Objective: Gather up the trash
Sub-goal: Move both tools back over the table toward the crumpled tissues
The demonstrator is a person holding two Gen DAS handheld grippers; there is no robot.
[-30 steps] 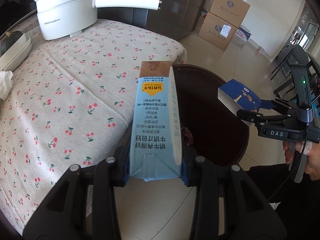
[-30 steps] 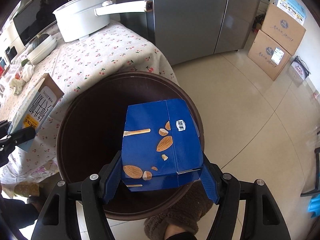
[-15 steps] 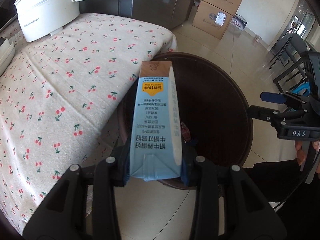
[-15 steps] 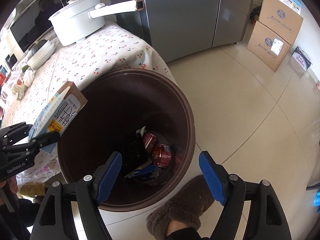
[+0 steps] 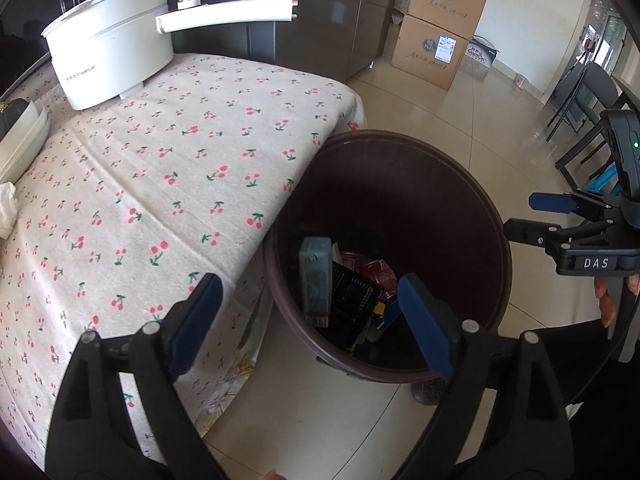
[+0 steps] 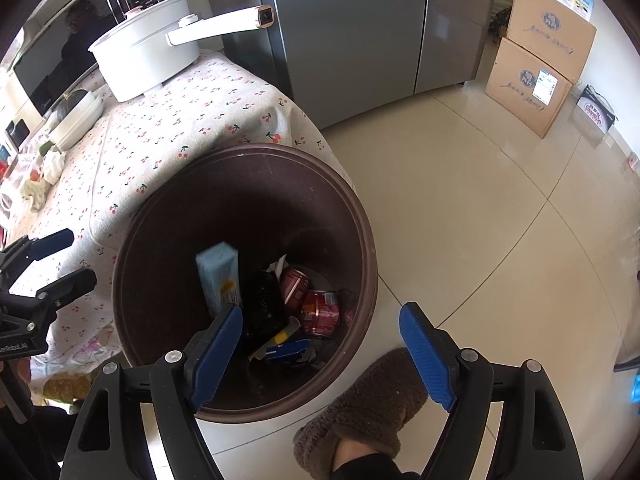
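From my left wrist: my left gripper (image 5: 308, 320) hangs over the near rim of the brown trash bin (image 5: 496, 240), and its jaws have just been opening. They stand wide now with nothing between them. The pale blue milk carton (image 5: 316, 280) stands on end inside the bin against the wall nearest the table, so that piece counts as binned. Beside it in the bottom lie a black wrapper (image 5: 354, 300) and red cans (image 5: 376, 274). Off to the right I see my right gripper (image 5: 536, 216), jaws apart and empty. The cherry-print tablecloth (image 5: 160, 184) carries a white pot (image 5: 108, 64), which I'd say is not trash, and at the left edge a crumpled white tissue (image 5: 6, 210) that probably is.

From my right wrist: my right gripper (image 6: 322, 340) is also spread wide over the bin (image 6: 368, 240), its jaws having been opening too, nothing held. Down inside, the blue snack box (image 6: 288, 350) lies flat at the bottom near the carton (image 6: 220, 276) and cans (image 6: 316, 308). So both loads are dropped. Left to do, as I judge it: the crumpled scraps (image 6: 40, 176) at the far end of the table.
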